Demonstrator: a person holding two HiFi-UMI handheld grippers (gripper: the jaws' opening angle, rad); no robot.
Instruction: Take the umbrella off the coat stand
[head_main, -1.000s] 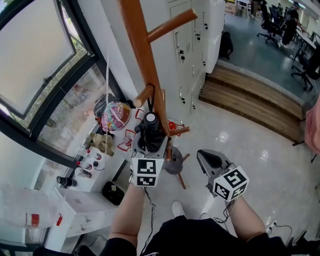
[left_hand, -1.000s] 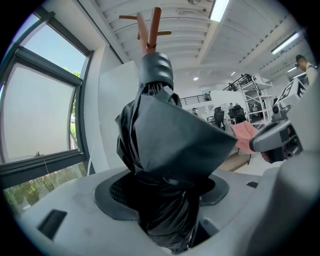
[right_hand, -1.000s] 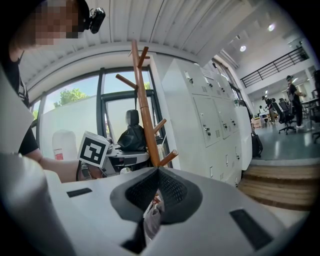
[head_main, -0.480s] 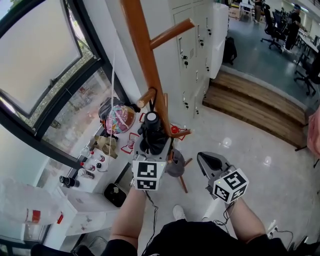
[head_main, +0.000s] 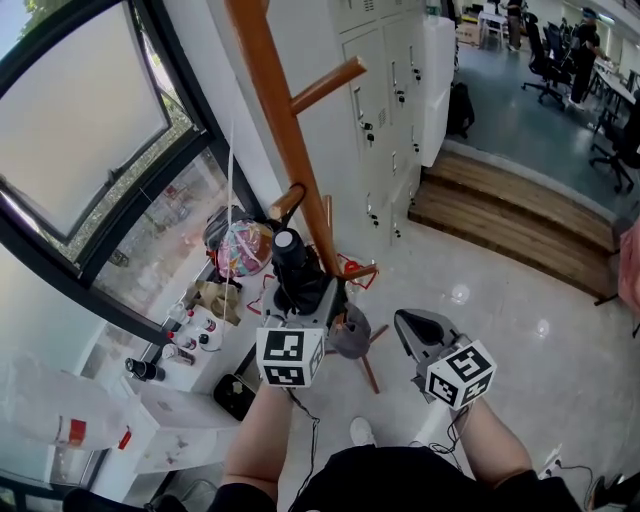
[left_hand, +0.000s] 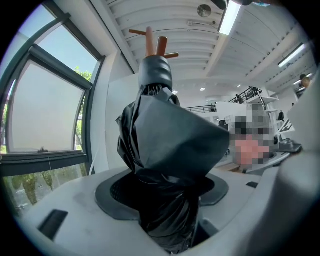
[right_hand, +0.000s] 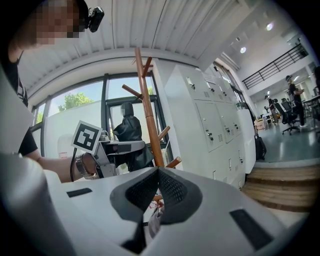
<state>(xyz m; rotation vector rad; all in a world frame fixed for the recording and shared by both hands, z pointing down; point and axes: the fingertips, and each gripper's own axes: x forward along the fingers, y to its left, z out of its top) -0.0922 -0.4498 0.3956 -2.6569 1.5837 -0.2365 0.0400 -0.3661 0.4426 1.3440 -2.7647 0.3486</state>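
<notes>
The black folded umbrella (head_main: 292, 268) stands upright against the brown wooden coat stand (head_main: 285, 140), just under a short peg (head_main: 287, 203). A thin black loop shows at that peg's end. My left gripper (head_main: 303, 297) is shut on the umbrella's lower part. In the left gripper view the umbrella (left_hand: 165, 155) fills the space between the jaws of the left gripper (left_hand: 167, 202), and the stand's top (left_hand: 152, 44) rises behind it. My right gripper (head_main: 418, 330) hangs to the right of the stand, shut and holding nothing. The right gripper view has the right gripper (right_hand: 157, 186), the stand (right_hand: 148, 120) and the umbrella (right_hand: 129, 134).
White lockers (head_main: 390, 100) stand right behind the coat stand. A large window (head_main: 90, 130) is at the left, and below it a white shelf (head_main: 160, 400) with small bottles and a colourful ball (head_main: 244, 248). Wooden steps (head_main: 510, 215) lie at the right.
My left gripper has risen along the stand with the umbrella in it, closer to the short peg. The right gripper has stayed in place.
</notes>
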